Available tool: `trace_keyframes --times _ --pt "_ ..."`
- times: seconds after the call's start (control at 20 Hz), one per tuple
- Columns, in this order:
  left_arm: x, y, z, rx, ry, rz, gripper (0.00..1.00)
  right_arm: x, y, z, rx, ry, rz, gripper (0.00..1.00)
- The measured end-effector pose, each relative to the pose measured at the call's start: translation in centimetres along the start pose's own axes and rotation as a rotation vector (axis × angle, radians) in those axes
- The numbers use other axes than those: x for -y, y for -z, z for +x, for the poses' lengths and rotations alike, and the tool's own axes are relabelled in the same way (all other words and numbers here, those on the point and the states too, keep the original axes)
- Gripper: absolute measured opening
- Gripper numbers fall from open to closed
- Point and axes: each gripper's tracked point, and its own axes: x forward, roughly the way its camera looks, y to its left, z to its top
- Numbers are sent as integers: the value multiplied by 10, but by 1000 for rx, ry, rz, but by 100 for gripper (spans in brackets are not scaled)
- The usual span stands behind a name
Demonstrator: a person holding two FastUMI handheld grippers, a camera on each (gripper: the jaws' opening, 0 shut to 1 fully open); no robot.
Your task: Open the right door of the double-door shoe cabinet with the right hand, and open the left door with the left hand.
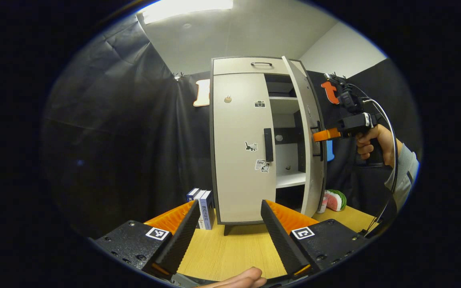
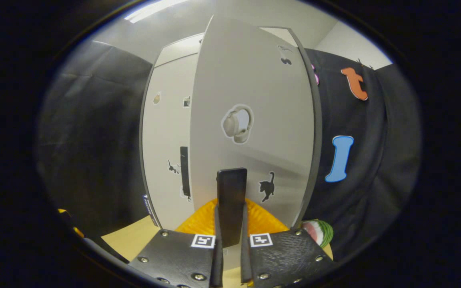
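Cabinet stands upright on the wooden table, seen ahead in the left gripper view, pale-fronted with a dark frame and a top drawer handle. Its left door is closed flat, carrying a vertical black handle near its inner edge and several small stickers. The right door is swung partway out, exposing white shelves inside.

The left gripper hangs in front of the cabinet, well apart from it, with its two fingers spread wide and nothing between them; a fingertip of the holding hand shows at the bottom edge. Just left of the cabinet's base stand a few books, and to its right, by the open door's lower corner, lies a watermelon-slice toy.

Farther off in the same view, the right gripper reaches the right door's edge at handle height, held by a hand with a grey sleeve.

In the right gripper view, the right gripper is closed on the right door's black handle, both fingers pressing against its sides. The door fills the middle, with a headphone sticker and a cat sticker on its face. The closed left door shows behind at the left.
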Motion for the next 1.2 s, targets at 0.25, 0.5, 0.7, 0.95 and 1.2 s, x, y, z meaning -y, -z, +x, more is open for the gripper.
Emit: trace_keyframes --times 0.25,0.5,0.7,0.95,1.2 --pt "4 2 -3 6 14 -17 95 19 0 -20 8 17 -19 17" --pt "4 12 0 -15 26 -26 96 26 0 -24 10 52 -50 17" --pt "-1 15 2 -16 30 -38 95 49 1 -43 12 88 -62 17" --pt "4 17 1 -9 44 -24 96 74 0 -55 17 149 -76 16" --pt "16 17 5 -2 71 -19 94 100 3 -65 19 193 -95 16"
